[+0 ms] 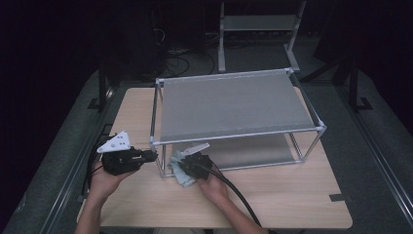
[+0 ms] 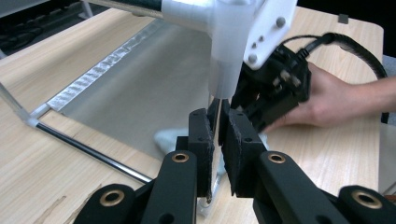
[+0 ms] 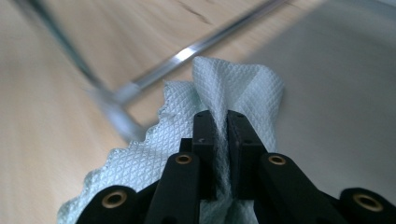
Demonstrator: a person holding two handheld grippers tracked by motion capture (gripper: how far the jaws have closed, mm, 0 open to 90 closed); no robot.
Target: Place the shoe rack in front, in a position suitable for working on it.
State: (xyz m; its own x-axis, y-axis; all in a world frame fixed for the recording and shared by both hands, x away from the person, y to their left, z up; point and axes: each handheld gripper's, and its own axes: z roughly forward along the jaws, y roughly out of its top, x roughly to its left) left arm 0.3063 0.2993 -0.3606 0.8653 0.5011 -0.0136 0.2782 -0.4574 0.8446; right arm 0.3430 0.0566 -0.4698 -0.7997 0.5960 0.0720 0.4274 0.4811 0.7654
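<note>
Bench (image 1: 272, 195): pale wood-grain top, matt, smooth. Rack (image 1: 234, 105): thin bright metal rods, glossy, joined by white plastic corner pieces; 2 grey shelves, matt, finely textured. Cloth (image 3: 233, 88) at the rack's near left corner: pale mint fabric, waffle-embossed, soft, scalloped edge. Right claw (image 3: 222, 154) pads: black, matt, faintly pitted.

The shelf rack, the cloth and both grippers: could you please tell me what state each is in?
Shelf rack: upright on the table, both shelves bare.
Cloth: crumpled, pinched, at the rack's front left corner.
Left gripper: shut on the rack's thin corner post.
Right gripper: shut on the cloth.
</note>
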